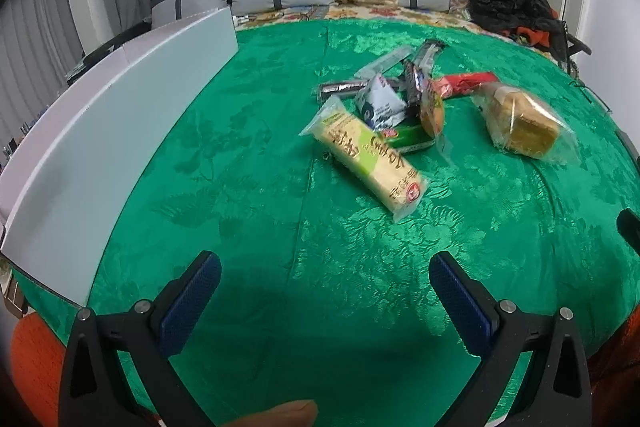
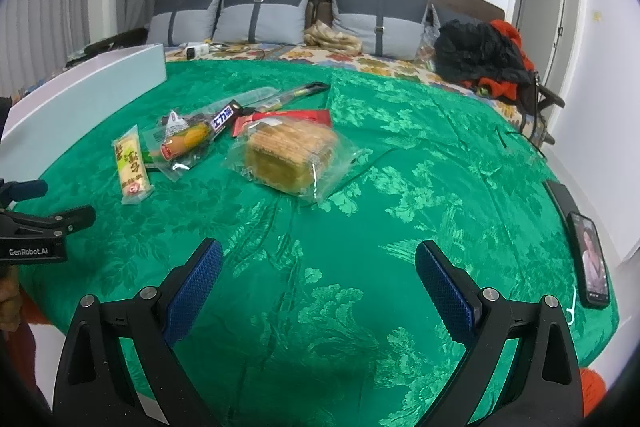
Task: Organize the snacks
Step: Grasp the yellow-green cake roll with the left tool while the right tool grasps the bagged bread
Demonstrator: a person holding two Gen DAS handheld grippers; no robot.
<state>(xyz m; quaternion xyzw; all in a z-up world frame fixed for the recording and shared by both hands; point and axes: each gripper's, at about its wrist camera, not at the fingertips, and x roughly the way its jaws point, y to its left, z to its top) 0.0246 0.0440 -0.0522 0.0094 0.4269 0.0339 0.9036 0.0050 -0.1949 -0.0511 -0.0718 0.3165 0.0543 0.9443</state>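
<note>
A heap of wrapped snacks lies on the green cloth (image 1: 280,187). Nearest in the left wrist view is a long yellow cracker pack (image 1: 370,161), with a blue-white packet (image 1: 380,103), a green pack (image 1: 408,137), a clear bag of cake (image 1: 520,123) and a red bar (image 1: 466,83) behind it. My left gripper (image 1: 325,277) hovers open over bare cloth in front of the heap. The right wrist view shows the cake bag (image 2: 292,157), the yellow cracker pack (image 2: 130,165) and a sausage bun packet (image 2: 188,143). My right gripper (image 2: 319,265) is open, short of the cake bag.
A white box (image 1: 120,131) stands along the left edge of the cloth. A phone (image 2: 590,261) lies at the right edge. Pillows (image 2: 264,13), a black and red clothes pile (image 2: 484,57) and a headboard lie behind. The left gripper's body (image 2: 36,227) shows at the far left.
</note>
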